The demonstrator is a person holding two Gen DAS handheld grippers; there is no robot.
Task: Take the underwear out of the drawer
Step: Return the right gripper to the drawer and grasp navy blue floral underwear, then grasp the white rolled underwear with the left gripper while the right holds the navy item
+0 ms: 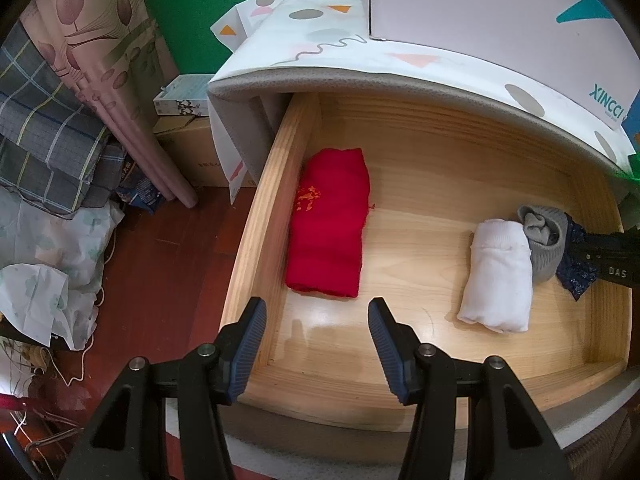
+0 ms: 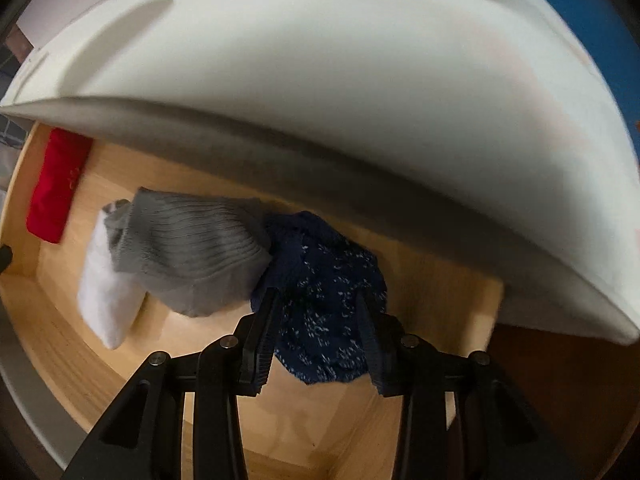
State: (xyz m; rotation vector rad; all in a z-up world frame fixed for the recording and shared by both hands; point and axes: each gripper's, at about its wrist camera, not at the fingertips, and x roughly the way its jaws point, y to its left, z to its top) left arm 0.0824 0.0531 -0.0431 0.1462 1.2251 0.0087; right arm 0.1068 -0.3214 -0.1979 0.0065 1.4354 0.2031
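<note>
A wooden drawer [image 1: 256, 240] stands pulled out. On its floor lie a folded red garment [image 1: 332, 224] at the left and a white roll [image 1: 500, 276], a grey ribbed bundle [image 1: 548, 248] and a navy speckled piece of underwear [image 1: 576, 276] at the right. My right gripper [image 2: 318, 296] points down into the drawer [image 2: 420, 292], shut on the navy underwear [image 2: 320, 264], with the grey bundle [image 2: 192, 256] touching its left side. My left gripper [image 1: 316, 308] hangs open above the drawer's front left corner, holding nothing.
A white cloth with coloured shapes [image 1: 328, 56] covers the cabinet top and overhangs the drawer's back. A white box [image 1: 500, 12] sits on it. Left of the drawer are a curtain [image 1: 104, 72], plaid bedding [image 1: 44, 128], cardboard boxes [image 1: 188, 148] and cables on the wooden floor.
</note>
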